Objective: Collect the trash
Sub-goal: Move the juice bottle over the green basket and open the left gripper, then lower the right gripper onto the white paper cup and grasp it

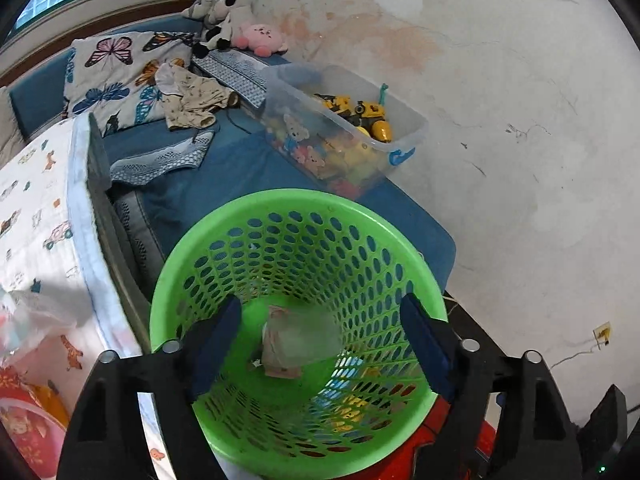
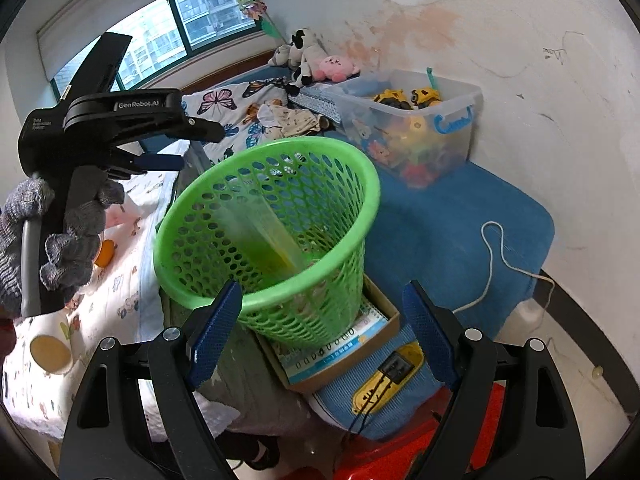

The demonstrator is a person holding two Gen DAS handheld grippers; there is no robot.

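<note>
A green perforated basket (image 1: 300, 208) stands below my left gripper (image 1: 320, 304), whose blue pads are wide apart over the basket's mouth with nothing between them. A clear plastic wrapper with a pinkish paper scrap (image 1: 298, 340) lies blurred near the bottom of the basket. In the right wrist view the same basket (image 2: 360, 184) is tilted, with a blurred translucent streak (image 2: 264, 232) inside it. My right gripper (image 2: 323, 288) is open just in front of the basket's rim, holding nothing. A gloved hand (image 2: 68, 248) holds the left gripper (image 2: 196, 146) above the basket's left rim.
The basket rests on a cardboard box with a booklet (image 2: 348, 344) over a red stool (image 2: 400, 452). A clear toy bin (image 2: 424, 132), plush toys (image 2: 312, 60) and clothes lie on the blue mat (image 2: 460, 220). A white cable (image 2: 496, 256) trails right. The bed (image 1: 36, 216) is on the left.
</note>
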